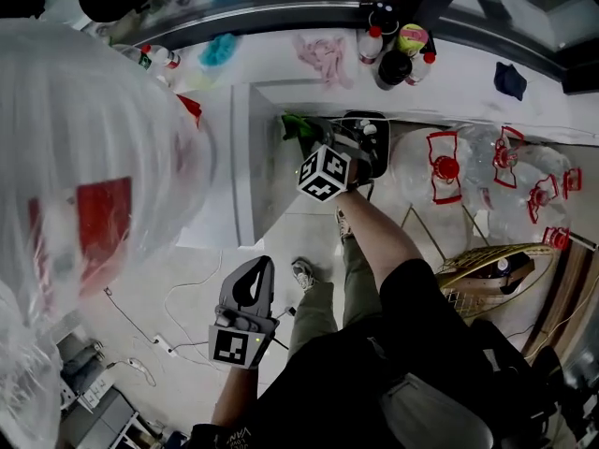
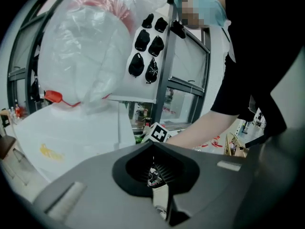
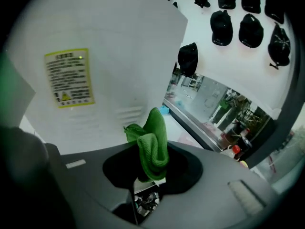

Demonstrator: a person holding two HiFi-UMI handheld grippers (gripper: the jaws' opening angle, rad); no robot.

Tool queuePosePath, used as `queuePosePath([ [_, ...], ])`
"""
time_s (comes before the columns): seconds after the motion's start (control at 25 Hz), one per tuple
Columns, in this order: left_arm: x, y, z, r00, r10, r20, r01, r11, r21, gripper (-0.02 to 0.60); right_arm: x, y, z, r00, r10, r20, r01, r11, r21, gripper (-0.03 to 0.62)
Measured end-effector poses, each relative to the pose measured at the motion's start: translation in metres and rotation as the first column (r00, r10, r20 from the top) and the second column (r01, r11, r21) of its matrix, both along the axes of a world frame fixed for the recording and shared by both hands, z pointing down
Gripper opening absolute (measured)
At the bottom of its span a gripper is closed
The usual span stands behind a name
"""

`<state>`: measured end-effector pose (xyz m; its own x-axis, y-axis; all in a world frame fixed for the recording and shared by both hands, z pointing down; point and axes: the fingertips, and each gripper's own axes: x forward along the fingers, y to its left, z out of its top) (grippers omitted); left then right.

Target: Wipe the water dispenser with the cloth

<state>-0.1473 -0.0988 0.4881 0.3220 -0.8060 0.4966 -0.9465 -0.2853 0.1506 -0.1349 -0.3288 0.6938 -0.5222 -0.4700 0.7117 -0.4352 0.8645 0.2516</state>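
The white water dispenser (image 1: 225, 166) stands under a big clear bottle (image 1: 84, 195) with a red label. My right gripper (image 1: 323, 143) is shut on a green cloth (image 1: 298, 124), holding it close to the dispenser's side. In the right gripper view the bunched cloth (image 3: 151, 144) sticks up from the shut jaws (image 3: 143, 173) in front of the white panel (image 3: 124, 56), which carries a yellow sticker (image 3: 69, 77). My left gripper (image 1: 255, 267) hangs low over the floor, away from the dispenser, shut with nothing in it. In its own view the dispenser (image 2: 71, 137) and bottle (image 2: 90, 46) rise at the left.
Several empty water jugs with red handles (image 1: 468, 171) lie to the right of the dispenser. Sauce bottles (image 1: 393, 50) and a pink rag (image 1: 323, 54) sit on a ledge behind. A cable (image 1: 178, 335) runs over the floor. Black caps (image 3: 238, 23) hang on the wall.
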Motion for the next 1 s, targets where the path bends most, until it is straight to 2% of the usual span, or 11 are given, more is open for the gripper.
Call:
queuePosePath([
  [0.24,0.018,-0.001,-0.002,0.996,0.090,0.007,-0.091,0.996,0.016,0.002,0.035,0.096,0.010,0.999,-0.014,0.036,0.017,0.997,-0.069,0.092],
  [0.4,0.030,0.001,-0.002,0.991,0.130,0.014,-0.131,0.991,0.027,0.002,0.041,0.154,0.024,0.995,-0.095,0.028,0.097,0.988,-0.119,0.092],
  [0.6,0.039,0.006,-0.003,0.987,0.156,0.020,-0.157,0.987,0.029,0.002,0.025,0.203,0.038,0.976,-0.215,0.025,0.216,0.965,-0.146,0.092],
  [0.8,0.034,0.007,-0.003,0.992,0.123,0.020,-0.124,0.992,0.024,0.002,0.002,0.214,0.049,0.956,-0.295,0.011,0.292,0.941,-0.172,0.092],
  [1.0,0.030,0.000,0.005,0.997,0.071,0.008,-0.071,0.997,0.010,0.002,-0.015,0.183,0.056,0.951,-0.308,-0.018,0.301,0.939,-0.167,0.092],
])
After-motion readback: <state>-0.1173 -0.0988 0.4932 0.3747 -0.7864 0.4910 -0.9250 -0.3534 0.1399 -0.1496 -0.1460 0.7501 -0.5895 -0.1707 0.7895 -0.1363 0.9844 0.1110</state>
